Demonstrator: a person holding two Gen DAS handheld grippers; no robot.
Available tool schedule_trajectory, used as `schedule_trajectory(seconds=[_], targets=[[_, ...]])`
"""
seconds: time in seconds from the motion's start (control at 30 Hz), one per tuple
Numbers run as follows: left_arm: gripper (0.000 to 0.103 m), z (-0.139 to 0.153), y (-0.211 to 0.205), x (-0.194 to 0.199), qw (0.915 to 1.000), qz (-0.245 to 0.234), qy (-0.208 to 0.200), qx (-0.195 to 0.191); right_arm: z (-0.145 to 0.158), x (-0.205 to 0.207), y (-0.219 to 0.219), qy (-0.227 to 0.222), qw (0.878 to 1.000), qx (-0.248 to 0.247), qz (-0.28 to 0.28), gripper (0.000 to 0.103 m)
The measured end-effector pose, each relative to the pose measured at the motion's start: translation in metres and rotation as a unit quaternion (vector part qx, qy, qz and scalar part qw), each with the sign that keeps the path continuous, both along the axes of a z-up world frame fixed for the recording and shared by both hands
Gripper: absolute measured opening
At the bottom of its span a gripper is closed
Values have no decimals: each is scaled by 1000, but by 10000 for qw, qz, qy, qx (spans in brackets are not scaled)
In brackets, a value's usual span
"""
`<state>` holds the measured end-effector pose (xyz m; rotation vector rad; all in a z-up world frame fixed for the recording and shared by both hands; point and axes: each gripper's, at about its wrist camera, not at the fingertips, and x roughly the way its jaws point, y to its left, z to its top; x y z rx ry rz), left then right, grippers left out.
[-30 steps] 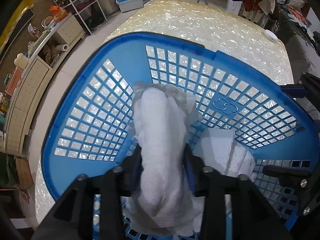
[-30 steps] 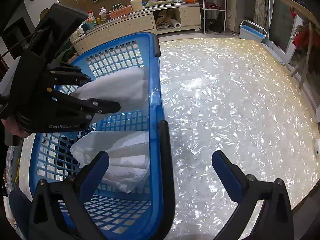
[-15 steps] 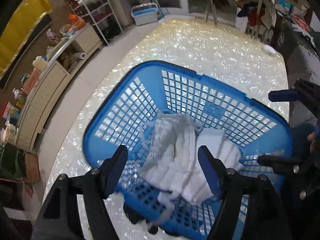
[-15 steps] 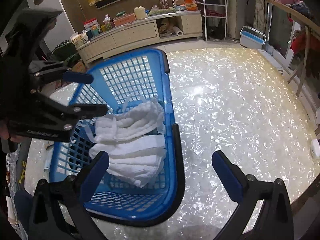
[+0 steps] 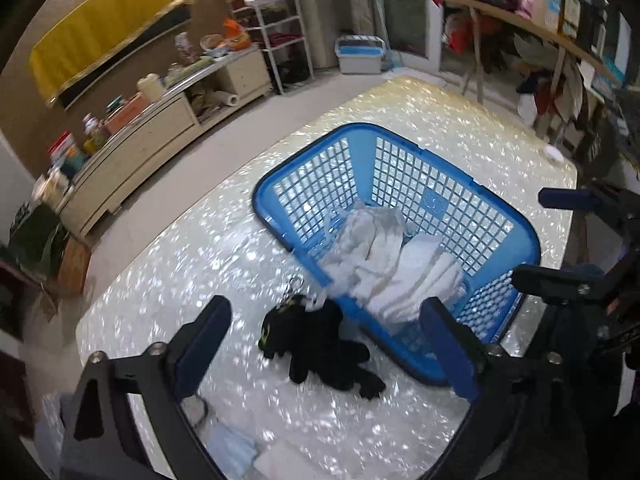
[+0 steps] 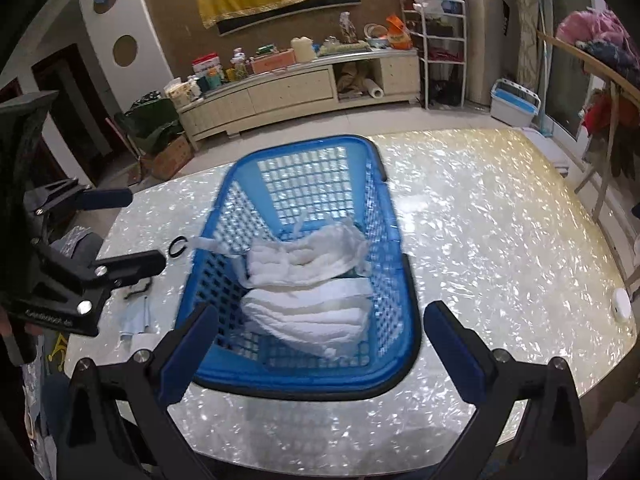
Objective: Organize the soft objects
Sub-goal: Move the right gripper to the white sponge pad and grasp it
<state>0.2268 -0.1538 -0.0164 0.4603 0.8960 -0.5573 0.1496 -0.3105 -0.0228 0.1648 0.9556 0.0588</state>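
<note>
A blue plastic basket (image 5: 520,240) (image 6: 408,332) stands on the pearly table. Two white towels lie in it: a loose one (image 5: 368,240) (image 6: 308,256) and a folded one (image 5: 420,276) (image 6: 308,312). A black plush toy (image 5: 320,340) with a key ring lies on the table just left of the basket. My left gripper (image 5: 328,344) is open and empty, raised above the plush toy. My right gripper (image 6: 316,348) is open and empty, above the basket's near rim. The left gripper also shows in the right wrist view (image 6: 132,232).
A pale blue cloth (image 5: 232,456) (image 6: 134,318) and a white flat item (image 5: 280,464) lie on the table near the left gripper. A small white disc (image 6: 622,304) sits at the table's right edge. Cabinets and shelves stand beyond the table.
My left gripper opened, let the white towel drop into the basket beside the folded one, and drew back and up. The right gripper also rose and pulled back.
</note>
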Motion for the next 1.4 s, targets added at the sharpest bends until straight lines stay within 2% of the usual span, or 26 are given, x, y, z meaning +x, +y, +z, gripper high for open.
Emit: schedule_trajectory(seconds=[0.17,0.47,0.6,0.77,1.03,1.4], targets=[[103,15,37,-26,9988,329,-105,-343,7,-4,28,-90,9994,-40,317,103],[103,17,93,-62,9963,776,-295,-239,9,-4,76,-93,9957,-146,914,103],[103,13,122,-73,9941,1015,-254,-283,5,0,97,-34,9933,-156,1141,103],[103,-3,156,-82,9902,1362,-129,-269,-4,8,122,92,9906,-153,1356,103],[103,-25,204,-88,9822,1796,189,-518,-26,15,172,362,9818,-338,1833,103],[103,-57,239,-85,9748,2107,508,-520,-65,28,221,821,9726,-328,2152,103]])
